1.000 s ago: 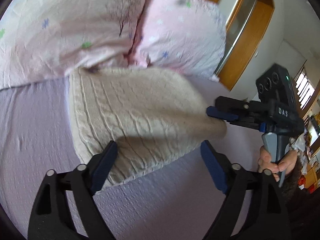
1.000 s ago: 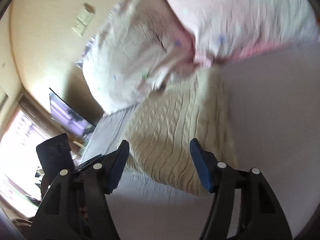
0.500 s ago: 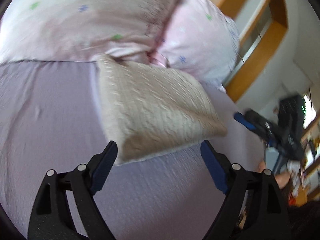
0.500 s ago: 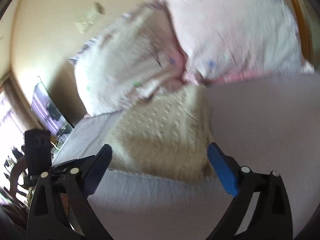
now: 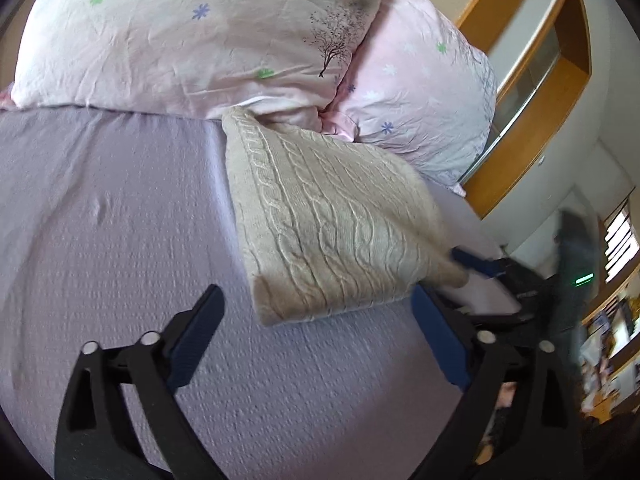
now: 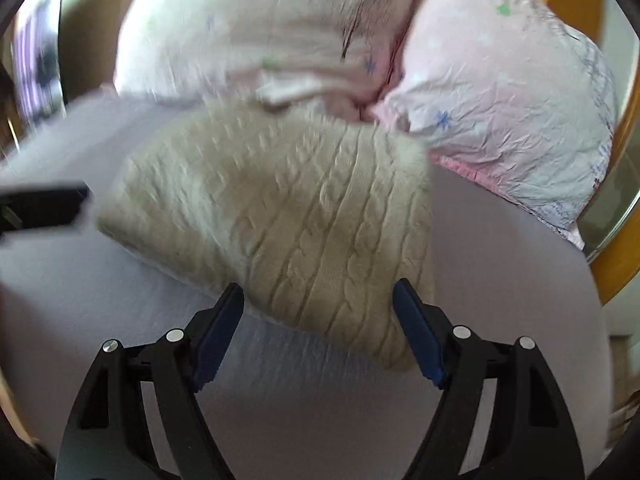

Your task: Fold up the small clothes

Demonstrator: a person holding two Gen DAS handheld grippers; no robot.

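Two grippers, the left gripper and the right gripper, stand with jaws spread wide and hold nothing. The folded cable-knit sweater lies just ahead of both on the lilac bedsheet, its far edge tucked against the pink pillows. Each gripper likely faces a near corner to square the fold.

Place: a bedroom in a home.
Bed: a lilac textured bedsheet covers a wide mattress.
Pillows: two plump pale-pink pillows with small flower and tree prints lie at its head.
Woodwork: an orange-brown wooden frame around a glass panel stands beside the bed.
Window: slatted daylight at the far right.
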